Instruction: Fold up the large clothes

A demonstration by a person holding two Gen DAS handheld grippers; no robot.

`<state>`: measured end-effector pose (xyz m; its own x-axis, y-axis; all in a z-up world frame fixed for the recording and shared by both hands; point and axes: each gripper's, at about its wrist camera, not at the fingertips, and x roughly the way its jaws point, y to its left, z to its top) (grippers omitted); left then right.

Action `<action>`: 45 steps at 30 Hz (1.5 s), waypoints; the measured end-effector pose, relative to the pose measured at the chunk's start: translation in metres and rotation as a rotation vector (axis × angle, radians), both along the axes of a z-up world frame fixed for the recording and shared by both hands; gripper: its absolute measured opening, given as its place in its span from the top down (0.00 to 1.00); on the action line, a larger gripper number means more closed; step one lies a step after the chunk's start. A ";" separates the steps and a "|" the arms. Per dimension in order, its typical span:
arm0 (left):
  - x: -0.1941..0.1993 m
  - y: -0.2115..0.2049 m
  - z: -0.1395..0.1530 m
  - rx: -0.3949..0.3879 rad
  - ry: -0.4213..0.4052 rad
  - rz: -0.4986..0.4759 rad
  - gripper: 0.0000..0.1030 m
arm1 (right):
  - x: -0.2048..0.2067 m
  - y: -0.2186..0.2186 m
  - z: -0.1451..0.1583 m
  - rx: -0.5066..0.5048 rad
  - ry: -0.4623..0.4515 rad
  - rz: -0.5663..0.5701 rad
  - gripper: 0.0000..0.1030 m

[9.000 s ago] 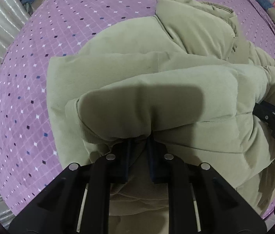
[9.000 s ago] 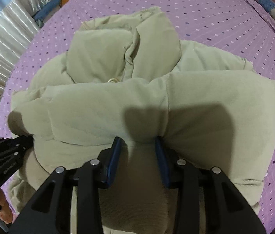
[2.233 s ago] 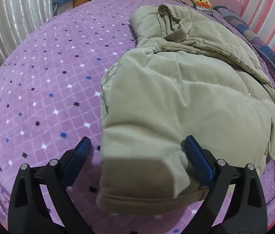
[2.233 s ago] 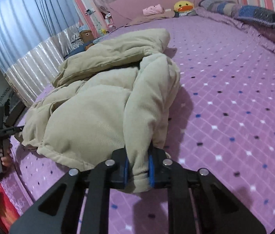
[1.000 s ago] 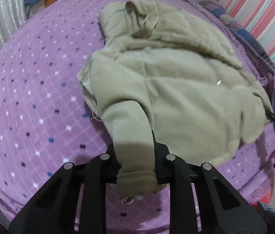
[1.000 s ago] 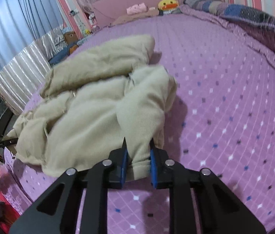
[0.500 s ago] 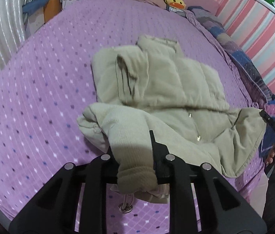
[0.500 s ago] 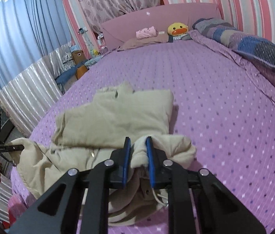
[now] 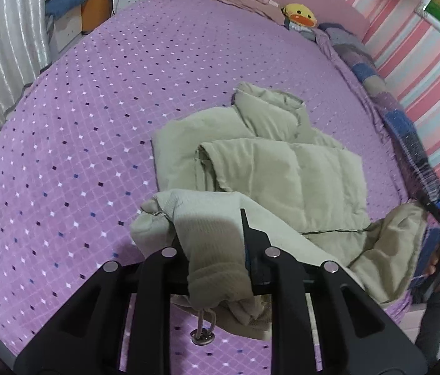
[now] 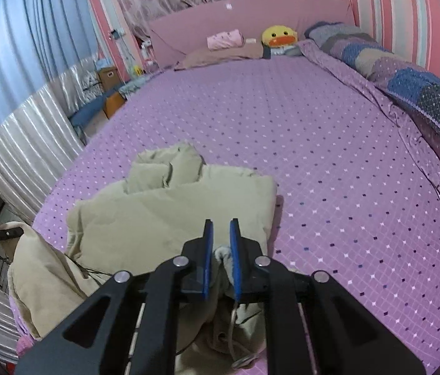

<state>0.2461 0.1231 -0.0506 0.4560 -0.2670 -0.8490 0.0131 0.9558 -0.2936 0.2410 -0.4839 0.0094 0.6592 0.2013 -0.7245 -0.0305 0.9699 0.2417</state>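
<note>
The beige padded jacket [image 9: 282,168] lies half folded on the purple bed [image 9: 79,131], near its foot edge. To fold well, both hem corners should travel level and land square on the collar side. The left claw [image 9: 216,250] pinches the ribbed hem; the right claw [image 10: 220,250] is closing on a thin bit of hem. Both point steeply down.

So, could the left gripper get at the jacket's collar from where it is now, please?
Probably not yet: the left gripper is shut on the jacket's ribbed hem. The collar lies uncovered farther up the bed, so it must let go first.
</note>
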 end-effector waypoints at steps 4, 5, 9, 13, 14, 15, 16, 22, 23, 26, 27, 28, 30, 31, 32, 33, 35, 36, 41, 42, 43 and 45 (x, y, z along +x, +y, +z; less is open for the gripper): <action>-0.011 -0.006 -0.004 0.045 0.000 -0.033 0.81 | -0.009 -0.011 -0.004 0.002 0.067 -0.005 0.90; -0.019 -0.006 -0.007 0.059 -0.003 -0.042 0.81 | -0.020 -0.014 -0.008 0.002 0.086 -0.008 0.90; -0.054 -0.002 -0.028 0.073 -0.001 -0.052 0.81 | -0.062 -0.027 -0.033 -0.001 0.129 -0.023 0.90; -0.094 0.007 -0.054 0.067 0.008 -0.035 0.80 | -0.103 -0.042 -0.068 0.029 0.155 -0.062 0.90; -0.102 0.009 -0.060 0.066 0.012 -0.032 0.80 | -0.112 -0.043 -0.074 0.027 0.148 -0.061 0.90; -0.110 0.011 -0.065 0.064 0.012 -0.030 0.80 | -0.120 -0.043 -0.080 0.026 0.142 -0.062 0.90; -0.115 0.011 -0.070 0.063 0.010 -0.028 0.78 | -0.126 -0.044 -0.083 0.033 0.135 -0.059 0.90; -0.151 0.014 -0.108 0.105 -0.025 -0.040 0.56 | -0.161 -0.047 -0.112 0.033 0.089 -0.046 0.83; -0.154 0.016 -0.115 0.113 -0.022 -0.035 0.47 | -0.165 -0.050 -0.117 0.033 0.086 -0.051 0.76; -0.163 0.025 -0.133 0.088 -0.007 -0.018 0.36 | -0.173 -0.057 -0.126 0.047 0.091 -0.061 0.44; -0.166 0.028 -0.137 0.078 -0.006 -0.005 0.33 | -0.175 -0.058 -0.130 0.044 0.090 -0.065 0.41; -0.168 0.031 -0.140 0.072 -0.006 0.007 0.25 | -0.179 -0.059 -0.133 0.043 0.089 -0.065 0.39; -0.175 0.036 -0.145 0.060 -0.004 0.038 0.19 | -0.183 -0.061 -0.140 0.050 0.098 -0.059 0.37; -0.176 0.035 -0.146 0.056 -0.003 0.042 0.18 | -0.185 -0.062 -0.145 0.057 0.105 -0.055 0.36; -0.178 0.034 -0.147 0.054 -0.002 0.043 0.18 | -0.187 -0.061 -0.151 0.060 0.112 -0.051 0.36; -0.180 0.032 -0.147 0.060 -0.003 0.038 0.18 | -0.188 -0.061 -0.154 0.059 0.113 -0.050 0.36; -0.181 0.025 -0.147 0.074 -0.003 0.018 0.18 | -0.189 -0.060 -0.161 0.070 0.113 -0.048 0.34; -0.181 0.022 -0.148 0.079 0.001 0.008 0.19 | -0.189 -0.059 -0.163 0.074 0.113 -0.050 0.34; -0.175 0.009 -0.158 0.057 0.039 -0.048 0.65 | -0.181 -0.043 -0.168 0.052 0.130 -0.012 0.70; -0.173 0.007 -0.157 0.057 0.041 -0.049 0.68 | -0.180 -0.040 -0.167 0.039 0.130 -0.006 0.73; -0.171 0.006 -0.156 0.058 0.042 -0.048 0.73 | -0.179 -0.036 -0.165 0.021 0.130 0.003 0.77; -0.165 0.000 -0.149 0.082 0.027 -0.051 0.78 | -0.176 -0.029 -0.156 -0.014 0.114 0.012 0.80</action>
<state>0.0815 0.1232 -0.1994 0.4202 -0.2186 -0.8807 0.0558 0.9749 -0.2153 0.0650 -0.5129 -0.1466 0.5697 0.1985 -0.7975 -0.0155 0.9728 0.2310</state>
